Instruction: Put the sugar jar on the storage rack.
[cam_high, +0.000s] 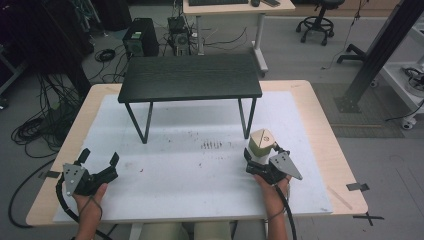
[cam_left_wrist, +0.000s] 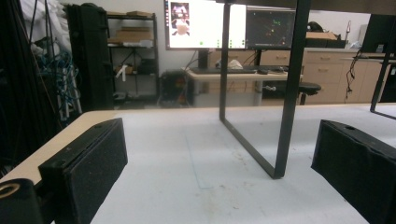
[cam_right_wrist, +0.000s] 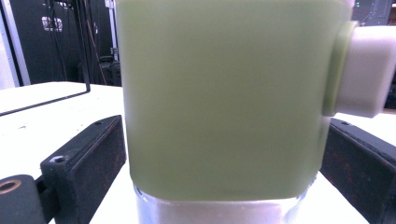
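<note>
A small container with an olive-green top and a pale body stands upright on the white mat at the right. My right gripper is open, with one jaw on each side of the container. In the right gripper view the container stands very close between the two black jaws of the right gripper, and a white knob juts from its right side. I cannot tell whether the jaws touch it. My left gripper rests at the front left, open, with nothing between its jaws.
A low black table on thin metal legs stands on the far half of the white mat; one leg frame rises ahead of the left gripper. Dark specks mark the mat's middle. Desks, cables and monitors lie beyond the tabletop.
</note>
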